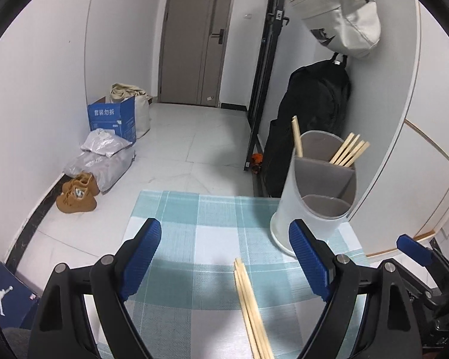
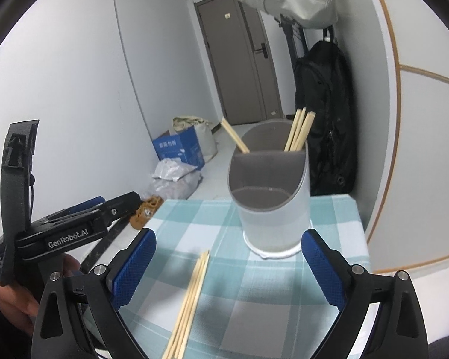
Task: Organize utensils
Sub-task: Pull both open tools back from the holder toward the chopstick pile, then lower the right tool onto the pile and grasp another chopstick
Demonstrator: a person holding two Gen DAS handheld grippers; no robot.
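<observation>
A white utensil holder (image 1: 311,206) with grey inner compartments stands on the checked tablecloth (image 1: 194,224) at the far right; it also shows in the right wrist view (image 2: 272,206). Several wooden chopsticks (image 1: 348,153) lean in its back compartment, one more (image 1: 297,137) at its left side. A loose bundle of chopsticks (image 1: 251,308) lies flat on the cloth between my left gripper's fingers; it also shows in the right wrist view (image 2: 191,302). My left gripper (image 1: 224,257) is open above the cloth. My right gripper (image 2: 229,266) is open, over the bundle and just short of the holder.
The table ends just beyond the holder, with floor below. A black backpack (image 1: 308,125) and a pale bag (image 1: 338,12) hang on the wall at the right. A blue box (image 1: 112,121), plastic bags (image 1: 101,158) and brown shoes (image 1: 77,193) lie on the floor at the left.
</observation>
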